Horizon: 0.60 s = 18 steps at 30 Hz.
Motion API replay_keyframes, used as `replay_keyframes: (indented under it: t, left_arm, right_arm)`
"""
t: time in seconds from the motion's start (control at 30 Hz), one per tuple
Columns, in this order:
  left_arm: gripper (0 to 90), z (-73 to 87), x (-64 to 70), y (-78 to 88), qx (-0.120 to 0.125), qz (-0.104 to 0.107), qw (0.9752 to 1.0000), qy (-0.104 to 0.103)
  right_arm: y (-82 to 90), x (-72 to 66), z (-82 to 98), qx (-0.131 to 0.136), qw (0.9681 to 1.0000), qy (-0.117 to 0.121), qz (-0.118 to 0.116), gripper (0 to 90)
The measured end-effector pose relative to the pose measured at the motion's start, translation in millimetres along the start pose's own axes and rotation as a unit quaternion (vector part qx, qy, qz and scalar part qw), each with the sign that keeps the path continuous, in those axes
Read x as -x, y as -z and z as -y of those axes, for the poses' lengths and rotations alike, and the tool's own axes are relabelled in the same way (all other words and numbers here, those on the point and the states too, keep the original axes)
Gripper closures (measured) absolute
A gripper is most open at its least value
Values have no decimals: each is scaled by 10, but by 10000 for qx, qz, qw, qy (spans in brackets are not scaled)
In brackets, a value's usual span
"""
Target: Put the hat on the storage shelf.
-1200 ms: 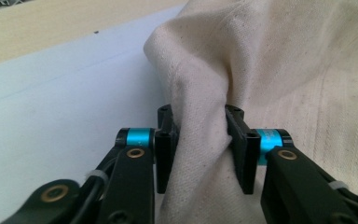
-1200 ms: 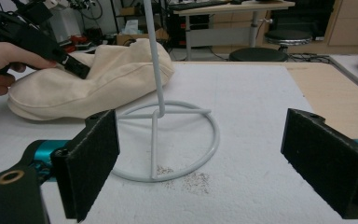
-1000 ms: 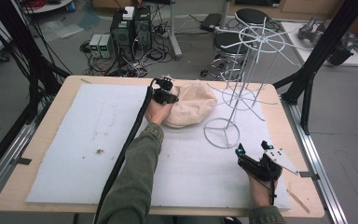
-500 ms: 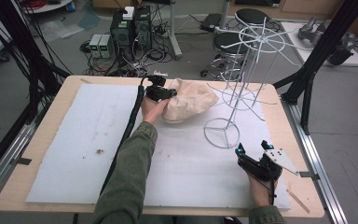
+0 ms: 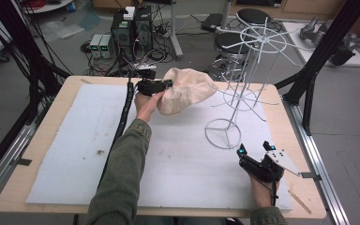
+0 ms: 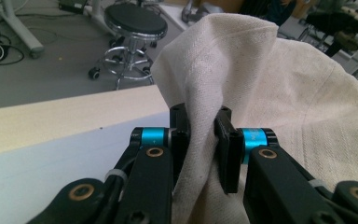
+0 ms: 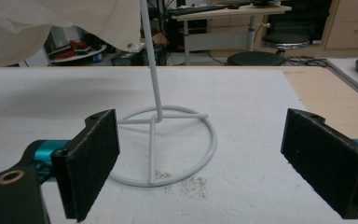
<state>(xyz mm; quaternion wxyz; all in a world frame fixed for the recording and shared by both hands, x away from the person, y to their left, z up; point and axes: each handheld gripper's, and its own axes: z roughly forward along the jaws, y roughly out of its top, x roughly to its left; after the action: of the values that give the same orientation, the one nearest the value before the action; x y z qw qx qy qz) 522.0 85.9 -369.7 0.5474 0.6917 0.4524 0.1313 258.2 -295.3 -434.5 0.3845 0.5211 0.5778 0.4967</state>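
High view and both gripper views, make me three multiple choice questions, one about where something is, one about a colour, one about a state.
1. Where does the wire rack stand?
A. on the table's right half
B. at the table's left edge
C. on the floor

2. What colour is the cloth?
A. dark blue
B. cream
C. red

3. How does the right gripper stand?
A. shut on the rack
B. shut on the cloth
C. open, holding nothing

Answers: 1 A, its round base sits on the white mat right of centre. 2 B, the fabric is pale cream in the left gripper view. 3 C, its jaws stand wide apart, while the left gripper pinches a cloth fold.
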Motion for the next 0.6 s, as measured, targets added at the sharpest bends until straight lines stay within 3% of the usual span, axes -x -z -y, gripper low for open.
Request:
replay_keyframes:
  t: [0.27, 0.33, 0.47, 0.57, 0.6]
  left_arm:
    - [791, -111, -74, 228, 431, 94, 9990, 106]
    - [791, -149, -90, 304, 624, 232, 9975, 235]
    - [790, -190, -87, 378, 838, 335, 9957, 224]
    - [788, -217, -78, 465, 1059, 642, 9921, 222]
    - [788, -217, -78, 465, 1059, 642, 9921, 222]
  right_arm:
    - [0, -6, -2, -1, 10000, 12, -6, 106]
    - [0, -10, -2, 5, 10000, 16, -8, 106]
    - [3, -17, -3, -2, 10000, -9, -9, 106]
    - [3, -13, -4, 9, 10000, 15, -2, 105]
    - [2, -12, -3, 5, 10000, 20, 3, 105]
